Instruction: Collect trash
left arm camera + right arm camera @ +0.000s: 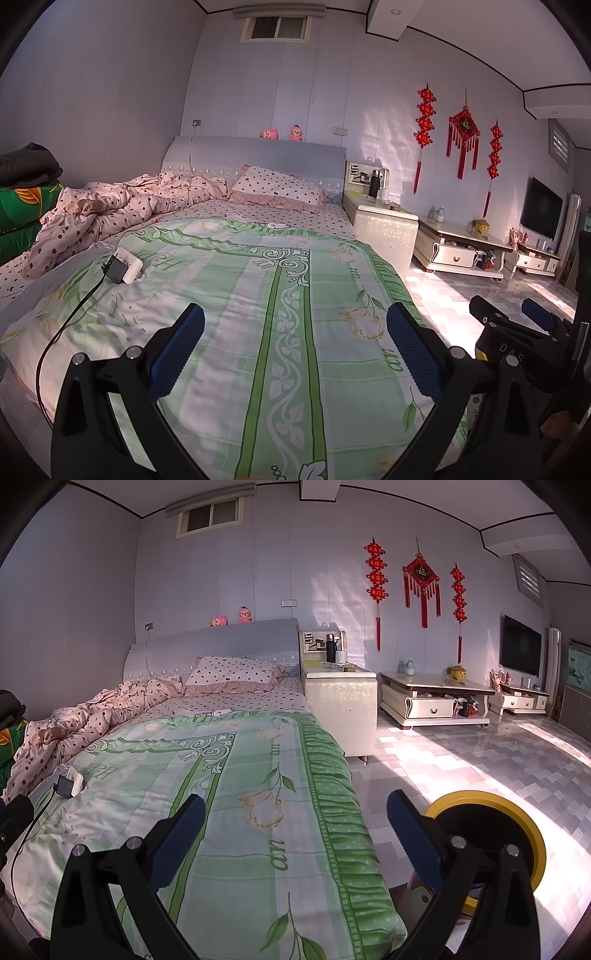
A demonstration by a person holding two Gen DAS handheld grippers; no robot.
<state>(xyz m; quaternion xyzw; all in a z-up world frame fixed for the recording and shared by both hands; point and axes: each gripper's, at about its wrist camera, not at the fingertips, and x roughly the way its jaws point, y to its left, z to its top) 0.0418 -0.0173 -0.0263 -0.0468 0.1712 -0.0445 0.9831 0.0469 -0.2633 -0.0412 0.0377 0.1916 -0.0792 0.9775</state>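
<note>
My left gripper (295,325) hangs open over the green floral blanket (258,295) at the foot of the bed, with nothing between its blue pads. My right gripper (295,805) is also open and empty, over the bed's right edge. It shows in the left wrist view as the right gripper (509,310). A round bin with a yellow rim (532,834) and dark inside stands on the floor beside the bed, just behind the right finger. Small white items (218,713) lie near the blanket's far edge, too small to identify.
A white power strip with a black adapter (125,264) and cable lies on the blanket's left part. A crumpled pink duvet (110,210) and a pillow (277,188) fill the bed's head. A nightstand (340,701), low tables (436,698) and tiled floor (461,760) lie to the right.
</note>
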